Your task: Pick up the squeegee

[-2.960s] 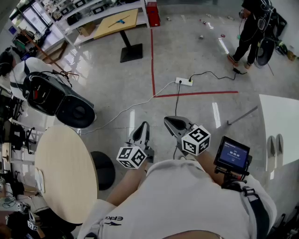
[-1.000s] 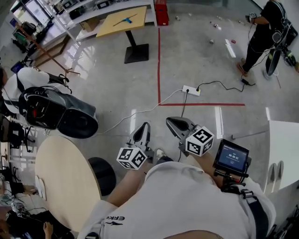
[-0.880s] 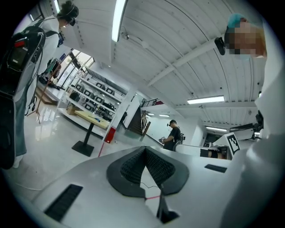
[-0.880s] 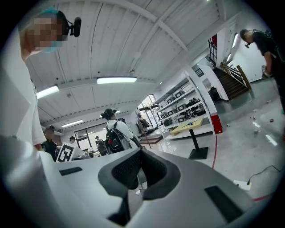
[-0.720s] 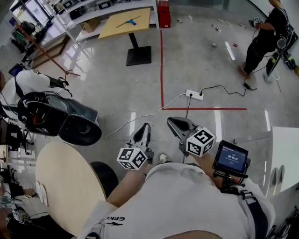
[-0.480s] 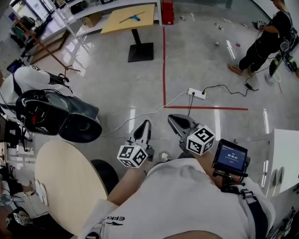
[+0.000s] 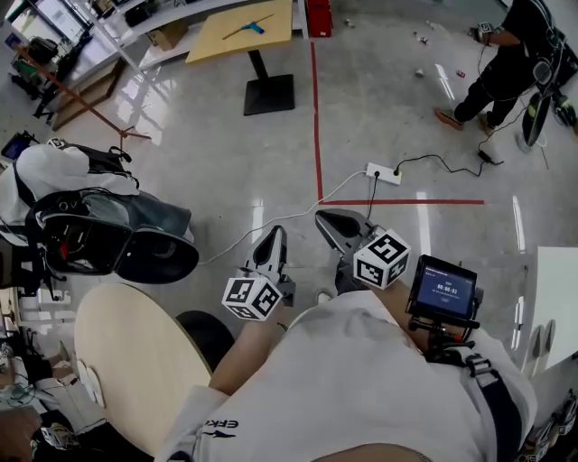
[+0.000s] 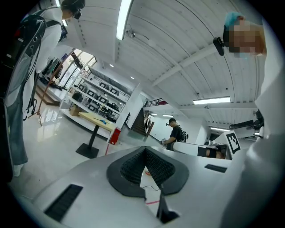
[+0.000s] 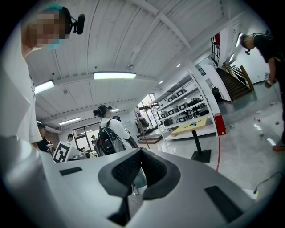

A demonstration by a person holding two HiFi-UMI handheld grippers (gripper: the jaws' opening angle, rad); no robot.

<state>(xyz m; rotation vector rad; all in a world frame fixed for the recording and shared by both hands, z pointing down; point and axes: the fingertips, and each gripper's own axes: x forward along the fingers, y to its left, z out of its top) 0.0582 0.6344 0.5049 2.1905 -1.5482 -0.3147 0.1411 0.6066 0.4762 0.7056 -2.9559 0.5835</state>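
Observation:
The squeegee (image 7: 248, 27), a thin tool with a blue head, lies on a yellow table (image 7: 226, 36) far ahead across the floor. It also shows as a small blue spot (image 8: 103, 121) on that table in the left gripper view, and faintly (image 9: 192, 125) in the right gripper view. My left gripper (image 7: 274, 236) and right gripper (image 7: 327, 221) are held side by side in front of my chest, pointing about level towards the table. Both are shut with nothing between their pads (image 8: 145, 149) (image 9: 140, 151). Both are far from the squeegee.
A power strip (image 7: 384, 172) with white and black cables and red floor tape (image 7: 316, 108) lie between me and the table. A person with a black backpack (image 7: 99, 226) bends at the left beside a round beige table (image 7: 144, 361). Another person (image 7: 506, 63) stands at the far right, and a white table (image 7: 551, 298) is at the right edge.
Both shut grippers have been carried forward over the floor. The person with the backpack has shifted at the left, and the person at the far right has stepped about.

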